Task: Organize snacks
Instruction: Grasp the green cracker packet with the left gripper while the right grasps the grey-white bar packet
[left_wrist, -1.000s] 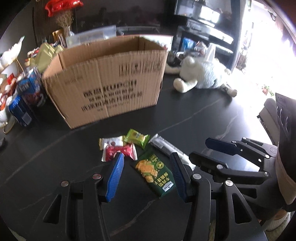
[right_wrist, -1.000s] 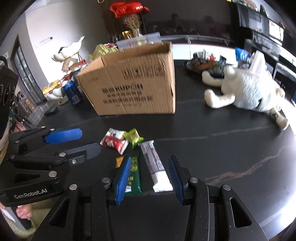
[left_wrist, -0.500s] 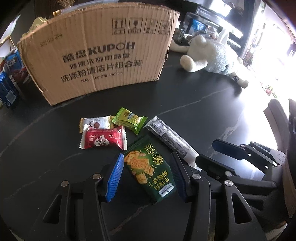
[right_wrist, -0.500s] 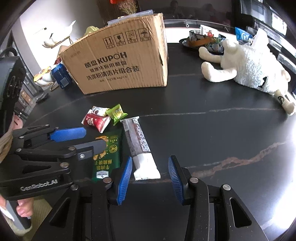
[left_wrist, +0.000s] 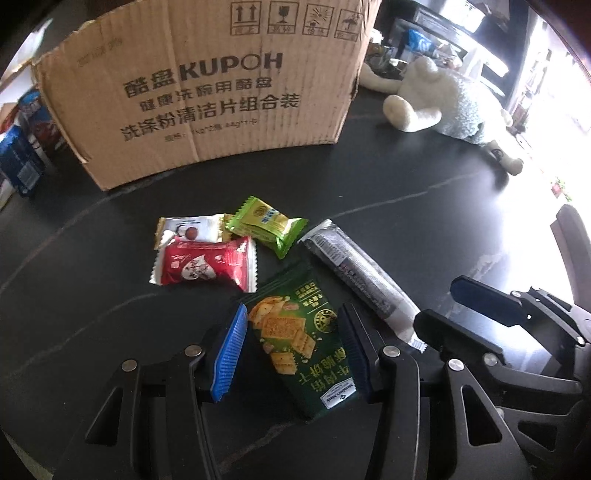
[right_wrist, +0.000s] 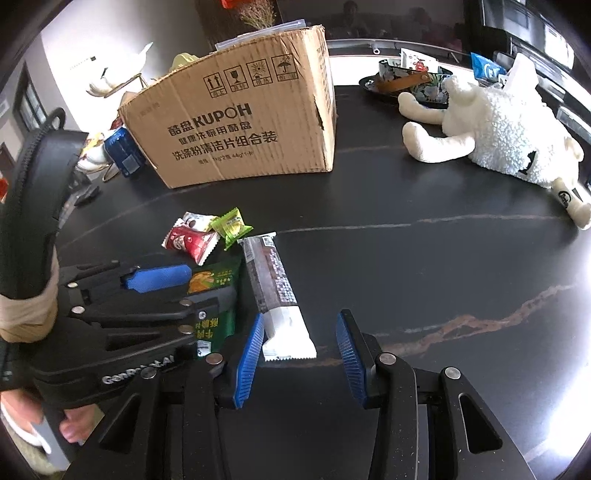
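Left wrist: left gripper (left_wrist: 291, 347) wide open astride green cracker pack (left_wrist: 301, 341), nothing held; light, crinkly, slippery, so pinch mid-body. Right gripper (right_wrist: 300, 356) open, empty.

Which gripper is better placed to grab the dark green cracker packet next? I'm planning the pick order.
Left. The open left gripper already straddles the green cracker packet; the right gripper is lined up on the long grey bar instead.

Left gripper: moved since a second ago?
Yes. The left gripper went forward and down toward the cardboard box, which looms larger; it now straddles the green cracker packet.
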